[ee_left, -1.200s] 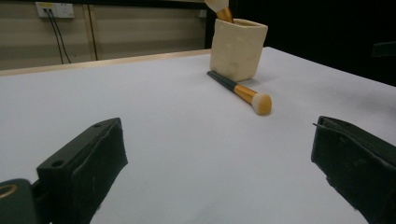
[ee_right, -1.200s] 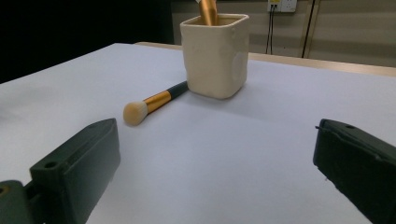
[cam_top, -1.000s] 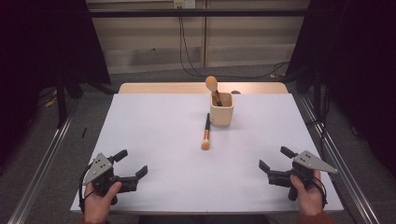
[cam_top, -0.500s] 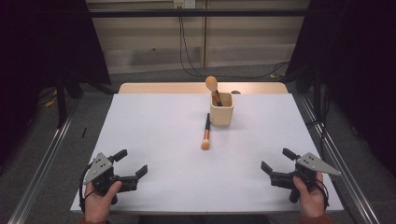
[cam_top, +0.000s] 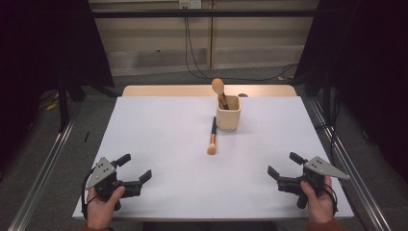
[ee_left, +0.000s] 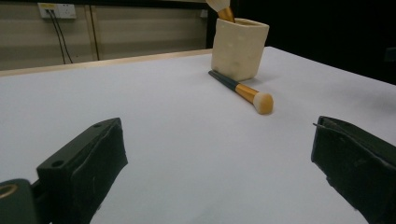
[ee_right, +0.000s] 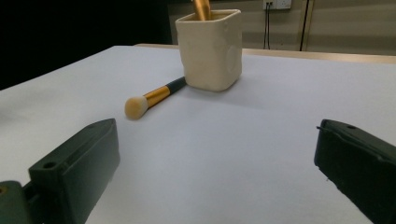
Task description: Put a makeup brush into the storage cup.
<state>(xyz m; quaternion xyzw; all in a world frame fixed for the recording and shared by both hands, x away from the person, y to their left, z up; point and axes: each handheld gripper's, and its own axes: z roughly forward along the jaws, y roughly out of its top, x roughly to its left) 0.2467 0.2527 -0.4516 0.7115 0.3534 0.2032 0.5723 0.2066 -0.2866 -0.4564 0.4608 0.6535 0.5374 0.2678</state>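
A: Where's the brush [cam_top: 211,138]?

B: Flat on the white tabletop [cam_top: 159,125], just beside the cream cup [cam_top: 227,113], bristles toward us. Another brush [cam_top: 219,90] stands in the cup.

A: How will it handle?

B: Light and stiff, I'd judge; the handle looks slick. Pinch mid-handle, not the soft head.

A: The tools?

B: Left tool [cam_top: 133,173] and right tool [cam_top: 282,169] both spread, empty, near the front edge, with open room between
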